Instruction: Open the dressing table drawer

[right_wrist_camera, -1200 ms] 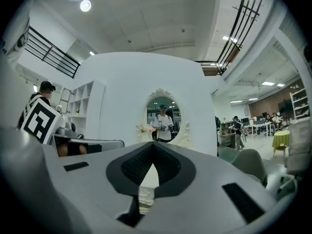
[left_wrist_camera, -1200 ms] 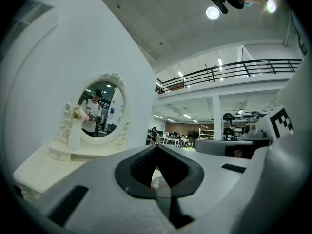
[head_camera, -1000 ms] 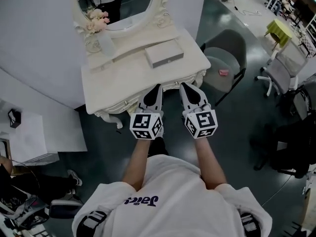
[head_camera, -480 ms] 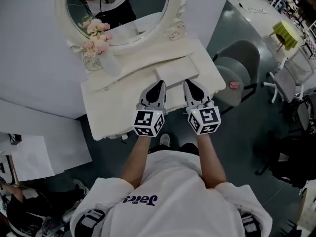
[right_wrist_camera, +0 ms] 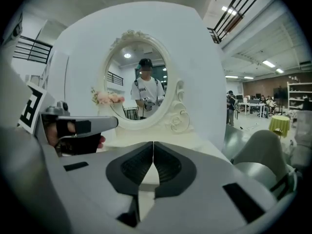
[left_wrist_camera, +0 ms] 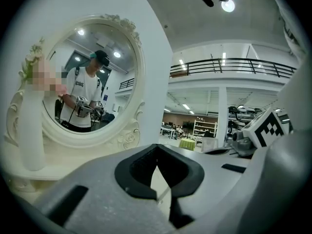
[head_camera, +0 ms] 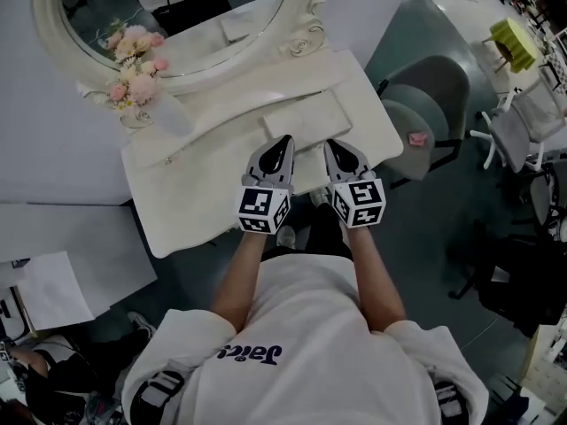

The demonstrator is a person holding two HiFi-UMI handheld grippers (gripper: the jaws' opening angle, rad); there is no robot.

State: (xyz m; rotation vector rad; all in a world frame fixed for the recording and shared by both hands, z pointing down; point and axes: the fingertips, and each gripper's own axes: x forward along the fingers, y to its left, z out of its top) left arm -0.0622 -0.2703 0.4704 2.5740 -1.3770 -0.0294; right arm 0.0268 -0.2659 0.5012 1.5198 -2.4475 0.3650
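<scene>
The cream dressing table [head_camera: 177,206] stands below me, with an oval mirror [head_camera: 177,25] at its back. Its drawer front is hidden under the table top's front edge. My left gripper [head_camera: 283,140] and right gripper [head_camera: 335,145] hover side by side over the front part of the top, pointing at a flat cream box [head_camera: 306,120]. Both are shut with nothing between the jaws. In the left gripper view the left gripper [left_wrist_camera: 157,149] faces the mirror frame. The right gripper [right_wrist_camera: 153,146] faces the mirror too.
A vase of pink flowers [head_camera: 133,82] stands at the table's back left. A small knob [head_camera: 168,159] shows on the raised tier under the mirror. A grey chair [head_camera: 425,113] with a pink item [head_camera: 416,138] stands to the right. A white cabinet [head_camera: 62,237] is at the left.
Both grippers have moved forward from in front of the table's edge to over its top, close to the flat box. The table and mirror now look nearer.
</scene>
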